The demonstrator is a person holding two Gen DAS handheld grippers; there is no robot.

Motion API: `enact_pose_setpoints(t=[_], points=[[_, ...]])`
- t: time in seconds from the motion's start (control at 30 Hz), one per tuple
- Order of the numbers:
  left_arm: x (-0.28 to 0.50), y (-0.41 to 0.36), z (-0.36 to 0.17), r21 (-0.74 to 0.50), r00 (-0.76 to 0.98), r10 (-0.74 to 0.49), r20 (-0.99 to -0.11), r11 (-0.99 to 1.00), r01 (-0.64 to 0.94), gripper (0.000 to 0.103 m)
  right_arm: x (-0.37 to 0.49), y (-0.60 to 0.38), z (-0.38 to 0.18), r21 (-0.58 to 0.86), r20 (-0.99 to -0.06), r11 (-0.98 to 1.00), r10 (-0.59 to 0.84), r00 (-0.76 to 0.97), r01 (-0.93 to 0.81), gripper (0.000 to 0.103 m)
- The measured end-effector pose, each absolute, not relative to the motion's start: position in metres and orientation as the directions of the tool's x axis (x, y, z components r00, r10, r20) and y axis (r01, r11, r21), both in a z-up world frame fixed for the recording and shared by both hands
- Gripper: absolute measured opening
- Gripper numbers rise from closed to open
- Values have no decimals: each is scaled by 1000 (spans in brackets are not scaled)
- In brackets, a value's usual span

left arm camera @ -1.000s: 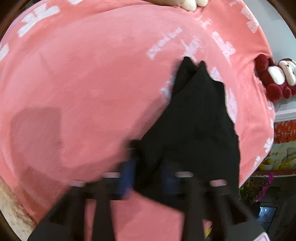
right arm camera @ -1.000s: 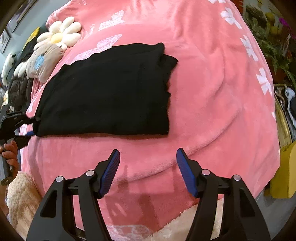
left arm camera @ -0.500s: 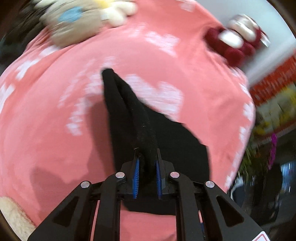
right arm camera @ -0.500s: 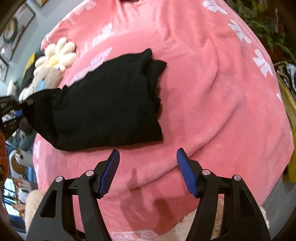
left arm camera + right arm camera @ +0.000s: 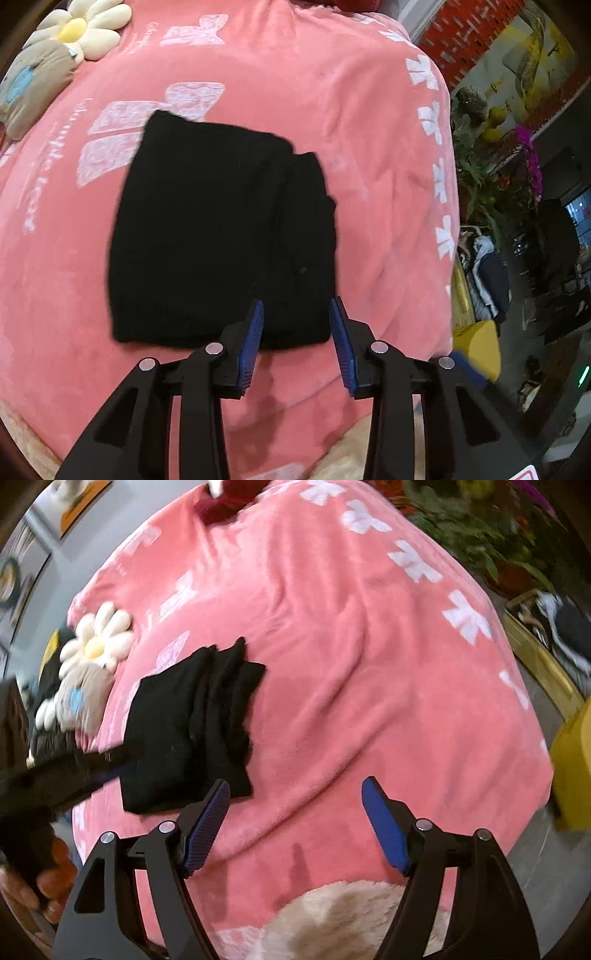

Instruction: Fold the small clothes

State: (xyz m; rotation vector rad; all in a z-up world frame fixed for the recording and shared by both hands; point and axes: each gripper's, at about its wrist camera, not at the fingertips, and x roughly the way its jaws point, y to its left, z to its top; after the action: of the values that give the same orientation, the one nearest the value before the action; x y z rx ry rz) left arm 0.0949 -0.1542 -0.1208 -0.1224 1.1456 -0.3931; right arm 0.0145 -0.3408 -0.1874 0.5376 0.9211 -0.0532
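A black garment (image 5: 221, 236) lies folded into a compact rectangle on the pink blanket (image 5: 332, 92), its layered edges stacked along the right side in the left wrist view. The left gripper (image 5: 296, 343) hangs just in front of the cloth's near edge with its blue-padded jaws apart and nothing between them. The right wrist view shows the same garment (image 5: 188, 731) from the side, where the stacked folds read as several ridges, and a blurred dark shape crossing its left edge is the left gripper (image 5: 92, 771) with the person's hand (image 5: 40, 882) below it. The right gripper (image 5: 295, 823) is spread wide over bare blanket (image 5: 369, 664), beside the cloth and holding nothing. A daisy-shaped plush (image 5: 92, 27) sits near the blanket's far left corner in both views (image 5: 98, 646). Only the right wrist view shows a pale fluffy rug (image 5: 343, 923) beneath the tool.
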Motion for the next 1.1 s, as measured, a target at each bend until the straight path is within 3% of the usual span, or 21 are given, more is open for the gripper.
enact_pose_setpoints(t=[0.23, 0.4, 0.47, 0.5, 0.53, 0.57, 0.77, 0.83, 0.93, 1.1], points=[[74, -103, -123, -72, 399, -181, -899, 959, 274, 37, 95, -277, -176, 409, -768, 909, 297, 567, 78, 72], [73, -75, -125, -62, 401, -152, -904, 972, 227, 42, 140, -231, -199, 300, -832, 953, 236, 503, 49, 72], [74, -68, -129, -66, 395, -147, -907, 976, 210, 43, 149, -219, -215, 258, -865, 965, 210, 456, 45, 46], [75, -64, -131, -70, 390, -145, -910, 977, 200, 43, 153, -214, -224, 253, -879, 966, 210, 429, 46, 38], [76, -64, -133, -71, 385, -143, -912, 978, 195, 43, 154, -212, -228, 249, -880, 968, 207, 427, 42, 17], [76, -63, -134, -72, 380, -143, -914, 978, 194, 43, 154, -208, -227, 253, -877, 967, 216, 430, 31, 13], [77, -66, -139, -49, 377, -125, -918, 978, 204, 43, 124, -236, -166, 292, -779, 956, 219, 587, 30, 10], [78, -67, -141, -51, 372, -126, -920, 978, 204, 43, 123, -246, -178, 266, -803, 962, 189, 565, 55, 11], [79, -70, -145, -47, 365, -121, -923, 978, 205, 46, 130, -246, -238, 169, -903, 984, 133, 409, 52, 18], [79, -71, -148, -42, 358, -116, -926, 978, 207, 50, 115, -268, -205, 332, -816, 938, 234, 529, 97, 30]])
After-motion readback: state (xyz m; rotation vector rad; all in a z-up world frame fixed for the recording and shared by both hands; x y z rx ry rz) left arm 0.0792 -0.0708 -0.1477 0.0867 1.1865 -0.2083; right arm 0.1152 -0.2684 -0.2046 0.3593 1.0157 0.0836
